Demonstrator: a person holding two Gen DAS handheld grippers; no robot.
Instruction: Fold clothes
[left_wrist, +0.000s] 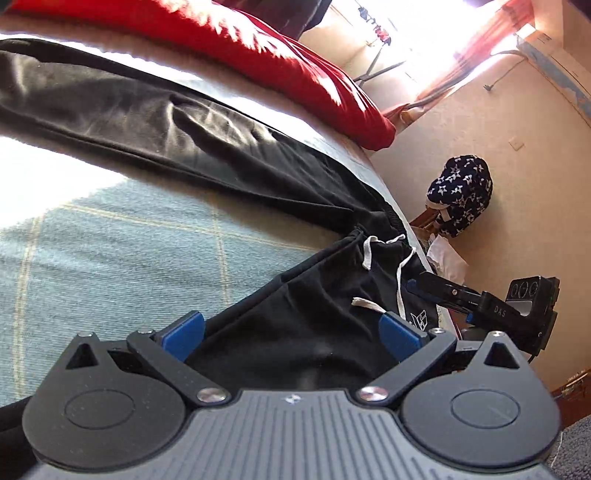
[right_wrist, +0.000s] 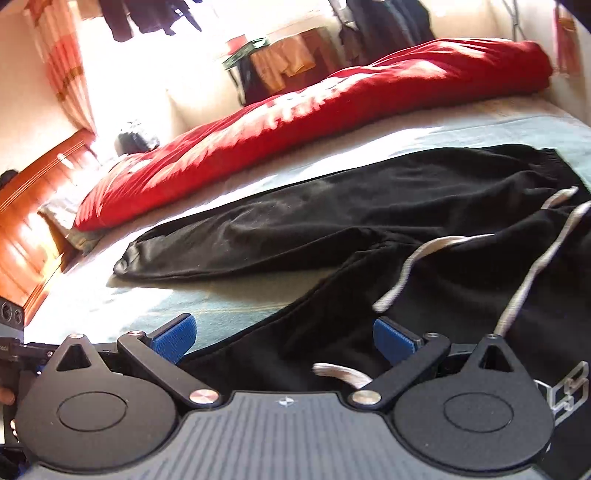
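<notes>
Black sweatpants (left_wrist: 184, 140) (right_wrist: 295, 221) with white drawstrings (left_wrist: 400, 273) (right_wrist: 417, 254) lie spread on a bed. One leg stretches away across the sheet; the waist end is near both grippers. My left gripper (left_wrist: 291, 332) is open, its blue pads (left_wrist: 181, 338) wide apart, with black fabric of the near leg lying between them. My right gripper (right_wrist: 284, 336) is open too, low over the waist area, with fabric and a drawstring end between its pads (right_wrist: 393, 338). In the left wrist view the right gripper (left_wrist: 480, 302) shows at the bed's edge by the waistband.
The bed has a pale blue checked sheet (left_wrist: 110, 240) (right_wrist: 221, 302). A red quilt (left_wrist: 295, 66) (right_wrist: 332, 110) runs along its far side. A wooden headboard (right_wrist: 29, 206) stands at one end. A star-patterned bundle (left_wrist: 461, 195) sits beside the bed. Clothes hang by the window (right_wrist: 288, 62).
</notes>
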